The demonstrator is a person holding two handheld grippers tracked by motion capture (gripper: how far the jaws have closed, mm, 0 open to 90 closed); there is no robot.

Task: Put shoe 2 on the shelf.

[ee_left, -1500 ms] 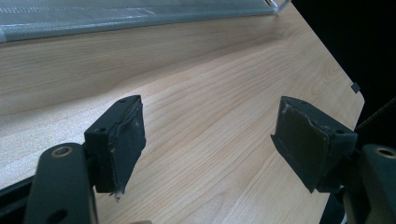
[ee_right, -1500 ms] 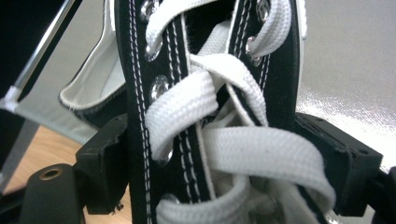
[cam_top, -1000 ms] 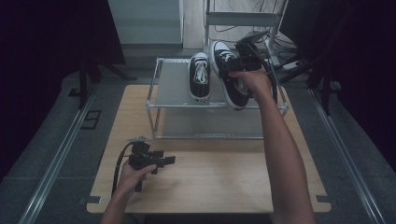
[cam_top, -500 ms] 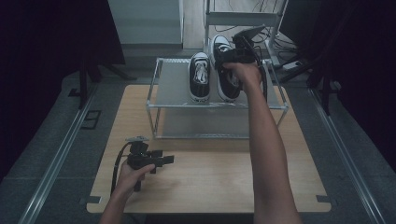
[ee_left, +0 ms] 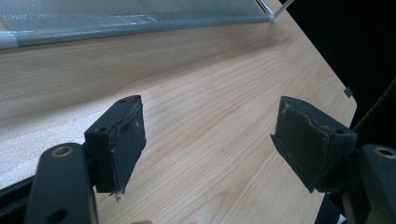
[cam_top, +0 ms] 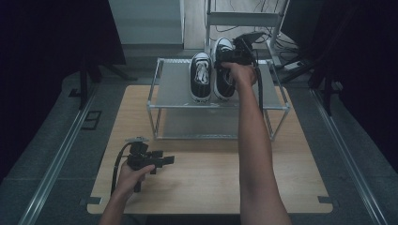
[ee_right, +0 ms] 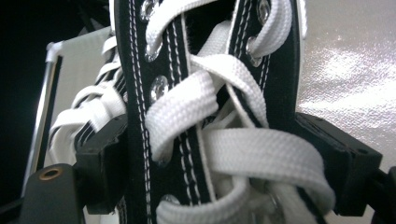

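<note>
Two shoes: both on the rack (cam_top: 178,89) top now, side by side
Change: right shoe (cam_top: 224,75) came down from tilted in the air to sitting beside the left shoe (cam_top: 201,80)
Right gripper (cam_top: 234,56): fingers clamped on the laced upper
Left gripper (cam_top: 165,161): idle over the worktop (cam_top: 211,173), fingers apart, nothing between
Meaning: placement looks nearly done, letting go probably next

We see the left gripper (ee_left: 208,140) over the wooden tabletop (ee_left: 210,116), its two black jaws standing apart with nothing between them, the worn pads (ee_left: 128,135) facing each other. Beyond the jaws, at the far side of the tabletop, runs the rack's grey shelf (ee_left: 135,21). The tabletop's corner lies to the right of the jaws.
</note>
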